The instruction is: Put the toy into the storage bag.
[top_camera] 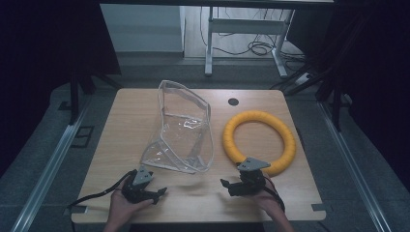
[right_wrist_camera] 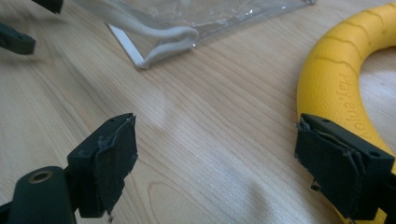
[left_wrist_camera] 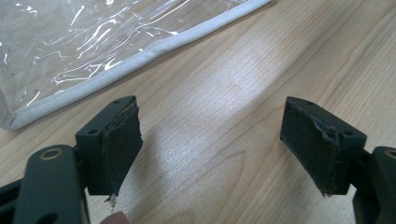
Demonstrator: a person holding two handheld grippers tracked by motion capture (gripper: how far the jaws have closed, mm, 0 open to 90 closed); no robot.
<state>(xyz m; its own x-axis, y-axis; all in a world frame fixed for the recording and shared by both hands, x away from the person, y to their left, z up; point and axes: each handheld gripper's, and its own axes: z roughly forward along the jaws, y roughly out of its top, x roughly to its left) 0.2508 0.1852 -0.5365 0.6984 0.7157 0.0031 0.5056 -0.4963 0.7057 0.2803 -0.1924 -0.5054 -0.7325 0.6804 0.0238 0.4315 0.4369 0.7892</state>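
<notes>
Left gripper (top_camera: 157, 193): held low over the near left part of the table, just short of the clear bag; in the left gripper view (left_wrist_camera: 212, 144) its two black jaws stand wide apart with bare wood between them, grasping nothing.
Right gripper (top_camera: 227, 183): held over the near right part of the table, beside the near arc of the yellow ring; in the right gripper view (right_wrist_camera: 217, 158) its jaws are spread wide and released, with wood between the pads.
Pads: worn and frayed at the edges on both grippers.
Clear bag (top_camera: 186, 128): see-through plastic with a white trimmed edge, standing partly upright near the middle of the table, its mouth open; its white hem (left_wrist_camera: 140, 56) lies just ahead of the left gripper's jaws, apart from them.
Yellow ring (top_camera: 259, 141): ribbed foam hoop lying flat on the right half of the table, beside the bag without touching it; its near arc (right_wrist_camera: 336, 84) passes close by the right gripper's right jaw, contact not clear.
Writing: raised letters on the ring read "Play.enjoy", the end hidden behind the jaw.
Table (top_camera: 130, 116): light wood, with a dark round hole (top_camera: 233, 101) near the far edge.
</notes>
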